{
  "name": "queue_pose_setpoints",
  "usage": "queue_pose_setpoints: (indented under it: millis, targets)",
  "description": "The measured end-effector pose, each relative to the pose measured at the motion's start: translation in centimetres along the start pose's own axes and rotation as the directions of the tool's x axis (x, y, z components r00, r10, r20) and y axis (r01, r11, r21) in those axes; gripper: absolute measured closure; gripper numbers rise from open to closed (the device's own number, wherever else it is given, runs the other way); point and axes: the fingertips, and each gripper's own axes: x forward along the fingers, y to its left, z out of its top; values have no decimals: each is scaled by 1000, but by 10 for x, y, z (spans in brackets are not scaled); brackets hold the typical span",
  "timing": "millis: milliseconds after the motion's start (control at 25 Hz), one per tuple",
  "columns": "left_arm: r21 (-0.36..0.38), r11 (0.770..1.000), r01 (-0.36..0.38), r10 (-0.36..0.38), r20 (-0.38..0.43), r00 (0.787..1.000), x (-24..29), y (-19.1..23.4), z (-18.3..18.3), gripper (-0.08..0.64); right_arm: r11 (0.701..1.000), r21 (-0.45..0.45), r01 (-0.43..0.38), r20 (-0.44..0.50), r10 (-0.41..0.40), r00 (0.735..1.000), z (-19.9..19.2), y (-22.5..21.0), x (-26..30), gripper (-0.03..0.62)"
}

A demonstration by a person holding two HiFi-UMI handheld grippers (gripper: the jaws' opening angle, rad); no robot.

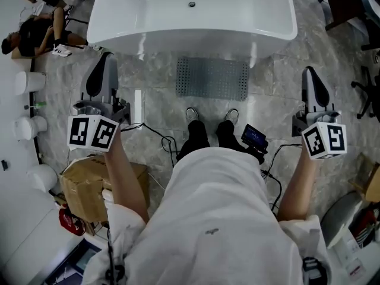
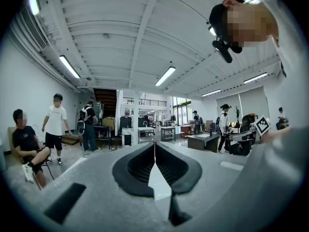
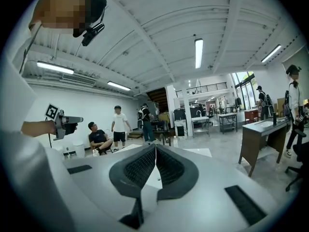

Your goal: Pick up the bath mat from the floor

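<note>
Bath mat (image 1: 212,78) isn't in either gripper. Left gripper (image 2: 154,148) has its jaws pressed together on nothing, and the right gripper (image 3: 155,149) is the same. Both hang out to the sides, well apart from the mat. It lies flat on the floor (image 1: 279,94) between them, probably touching the bathtub (image 1: 190,16) base, just ahead of the person's shoes (image 1: 192,115).
</note>
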Motion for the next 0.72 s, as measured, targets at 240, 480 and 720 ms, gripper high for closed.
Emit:
queue_pose_setpoints:
  millis: [240, 480, 720]
  targets:
    - [-35, 999, -1, -1, -79, 997, 6, -27, -33, 545, 998, 62, -24, -93, 30, 995, -45, -10, 0, 583]
    - [-44, 999, 10, -15, -126, 992, 0, -29, -53, 545, 995, 91, -32, -137, 44, 990, -68, 0, 10, 583]
    - [-70, 997, 24, -33, -140, 990, 2, 8, -69, 545, 996, 91, -19, -196, 36, 980, -85, 26, 35, 583]
